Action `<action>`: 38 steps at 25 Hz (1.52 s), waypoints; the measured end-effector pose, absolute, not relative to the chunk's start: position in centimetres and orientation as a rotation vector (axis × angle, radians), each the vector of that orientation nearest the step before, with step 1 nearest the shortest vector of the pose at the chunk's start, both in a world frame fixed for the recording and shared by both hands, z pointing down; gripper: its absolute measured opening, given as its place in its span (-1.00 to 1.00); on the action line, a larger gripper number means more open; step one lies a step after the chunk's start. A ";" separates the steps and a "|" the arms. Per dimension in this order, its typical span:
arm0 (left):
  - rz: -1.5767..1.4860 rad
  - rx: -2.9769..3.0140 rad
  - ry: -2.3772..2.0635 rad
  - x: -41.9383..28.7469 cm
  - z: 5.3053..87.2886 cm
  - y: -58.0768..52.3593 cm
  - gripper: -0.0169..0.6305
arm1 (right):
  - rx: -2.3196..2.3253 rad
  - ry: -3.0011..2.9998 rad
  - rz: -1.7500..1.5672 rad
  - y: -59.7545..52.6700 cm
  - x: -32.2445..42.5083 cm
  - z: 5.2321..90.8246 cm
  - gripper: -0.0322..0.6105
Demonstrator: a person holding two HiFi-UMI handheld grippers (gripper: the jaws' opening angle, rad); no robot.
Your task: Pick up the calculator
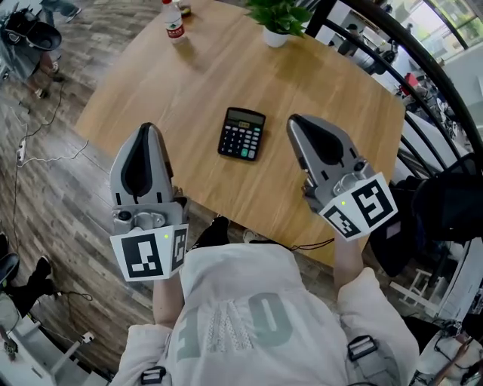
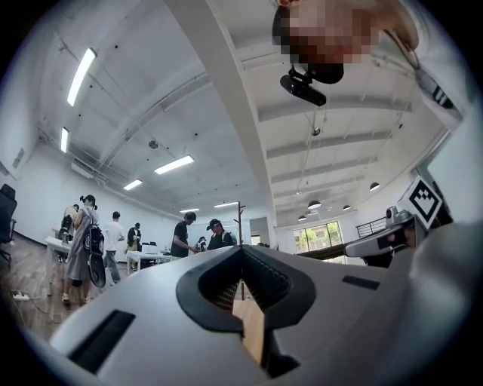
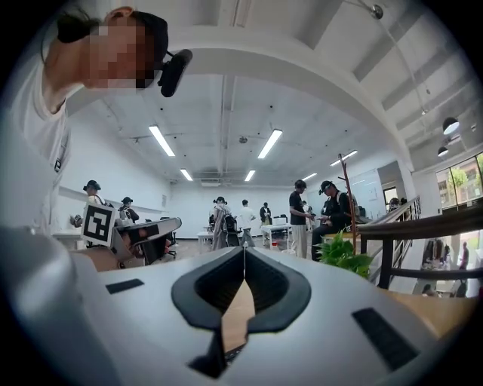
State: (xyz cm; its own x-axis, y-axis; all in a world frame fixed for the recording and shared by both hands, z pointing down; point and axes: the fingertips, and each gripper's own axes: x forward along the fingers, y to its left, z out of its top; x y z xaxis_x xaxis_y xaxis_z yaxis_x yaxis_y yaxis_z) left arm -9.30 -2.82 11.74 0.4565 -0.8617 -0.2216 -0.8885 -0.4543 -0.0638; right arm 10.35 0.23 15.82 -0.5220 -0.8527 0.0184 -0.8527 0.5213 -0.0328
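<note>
The left gripper [image 1: 146, 130] and right gripper [image 1: 296, 122] point forward side by side, fingers closed, empty.

One calculator [image 1: 241, 133], one bottle [image 1: 174, 21], one potted plant [image 1: 278, 19], one table [image 1: 151, 83], two claws [image 1: 147, 128] [image 1: 294, 121].

This is a big open workroom, part office, part lab. A high white ceiling [image 3: 226, 98] carries long strip lights [image 3: 162, 141], and the walls are plain white. Far across the hall, people [image 3: 300, 215] stand about white tables [image 2: 145, 256], with windows [image 2: 317, 235] at the far end. The floor [image 1: 45, 203] is grey wood plank, and loose cables [image 1: 45, 160] trail over it on the left. A dark railing [image 3: 430, 226] runs along the right. A potted plant [image 1: 279, 19] stands at the far edge of the wooden bench [image 1: 151, 83].
</note>
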 end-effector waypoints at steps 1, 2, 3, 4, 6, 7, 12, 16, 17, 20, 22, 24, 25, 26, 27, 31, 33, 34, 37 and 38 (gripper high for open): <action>0.242 -2.540 1.533 -9.2 11.9 -3.4 -0.92 | 1.535 -2.738 0.045 -0.4 10.5 15.5 -0.84; 0.247 -2.550 1.528 -8.9 12.1 -3.9 -0.92 | 1.527 -2.740 0.035 -0.9 10.7 15.2 -0.84; 0.248 -2.561 1.519 -8.6 12.3 -4.4 -0.92 | 1.508 -2.750 0.036 -1.5 10.8 14.9 -0.84; 0.245 -2.573 1.508 -8.2 12.4 -4.9 -0.92 | 1.482 -2.770 0.051 -2.0 10.9 14.7 -0.83; 0.240 -2.593 1.484 -7.5 12.6 -5.6 -0.92 | 1.432 -2.834 0.111 -3.1 11.1 14.0 -0.38; 0.241 -2.603 1.474 -7.2 12.7 -5.8 -0.92 | 1.424 -2.871 0.141 -3.8 11.2 13.6 -0.01; 0.210 -2.649 1.439 -5.7 14.0 -7.4 -0.92 | 1.347 -2.992 0.322 -7.8 12.4 13.1 0.11; 0.149 -2.673 1.437 -4.7 15.8 -8.5 -0.92 | 1.030 -2.975 0.635 -11.6 12.7 17.0 0.10; 0.140 -2.680 1.445 -4.5 16.2 -8.8 -0.92 | 0.955 -2.963 0.727 -12.5 12.8 18.1 0.10; 0.175 -2.708 1.467 -4.4 17.1 -9.8 -0.92 | 0.805 -2.880 0.942 -15.3 12.6 22.0 0.10; 0.147 -2.719 1.493 -4.5 18.4 -10.4 -0.92 | 0.704 -2.787 1.036 -16.5 11.8 25.3 0.10; 0.054 -2.716 1.544 -4.9 20.2 -11.0 -0.92 | 0.580 -2.676 1.103 -16.9 10.7 28.8 0.10; 0.024 -2.718 1.570 -5.1 21.0 -11.3 -0.92 | 0.518 -2.620 1.133 -17.0 10.3 30.5 0.10; 0.007 -2.725 1.593 -5.2 21.8 -11.6 -0.92 | 0.462 -2.567 1.163 -17.1 9.9 32.2 0.10; -0.003 -2.737 1.609 -5.3 22.5 -11.9 -0.92 | 0.412 -2.521 1.186 -17.3 9.6 33.7 0.10; -0.040 -2.792 1.603 -4.6 24.9 -13.1 -0.92 | 0.239 -2.383 1.237 -17.6 8.7 37.9 0.10; -0.068 -2.807 1.579 -4.0 25.8 -13.7 -0.92 | 0.177 -2.324 1.288 -17.5 8.4 39.6 0.10; -0.080 -2.813 1.572 -3.7 26.3 -14.0 -0.92 | 0.148 -2.296 1.309 -17.3 8.2 40.4 0.10; -0.093 -2.832 1.575 -3.1 27.3 -14.5 -0.92 | 0.065 -2.202 1.359 -16.0 7.9 42.9 0.09; -0.092 -2.838 1.580 -3.0 27.5 -14.6 -0.92 | 0.040 -2.171 1.377 -15.5 7.9 43.6 0.09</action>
